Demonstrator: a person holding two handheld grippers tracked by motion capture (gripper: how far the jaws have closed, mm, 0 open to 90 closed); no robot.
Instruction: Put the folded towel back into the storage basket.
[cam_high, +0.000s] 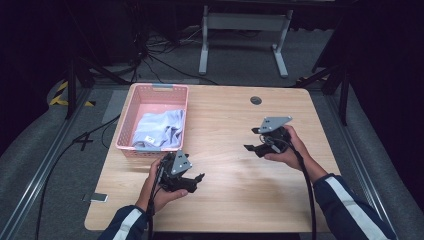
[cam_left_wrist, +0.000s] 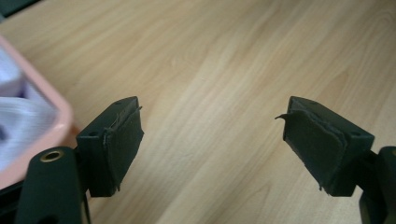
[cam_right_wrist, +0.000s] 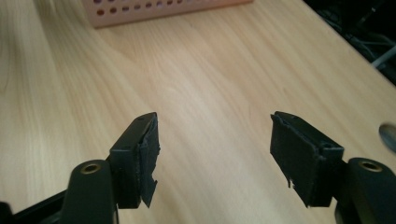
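Nearest the camera, at the bottom of the high view, my two forearms come in with white-striped dark sleeves. My left gripper (cam_high: 196, 179) sits lower left of centre on the wooden table (cam_high: 230, 200), just below the near end of the pink basket (cam_high: 131, 117). Its jaws point toward the right of the frame and stand wide apart with nothing between them; in the left gripper view I see bare wood between the two worn black pads (cam_left_wrist: 123, 140), and a corner of the basket rim (cam_left_wrist: 56, 126) at the left edge.

That basket lies in the upper left part of the tabletop, its long axis running from the near edge toward the far edge of the table, tilted a little to the right at the top. Inside it lies a crumpled pale lavender-grey garment (cam_high: 162, 127), bunched toward the near end, with a small white label (cam_high: 148, 137) on it; I cannot read any writing there.

Further right, my right gripper (cam_high: 252, 139) is at centre right, well apart from the basket, jaws pointing toward the left of the frame. They too are spread wide and hold nothing. In the right gripper view the perforated side wall of the basket (cam_right_wrist: 163, 7) shows at the top left, and part of a round grey grommet (cam_right_wrist: 388, 137) at the right edge. That grommet (cam_high: 256, 100) sits near the table's far edge in the high view.
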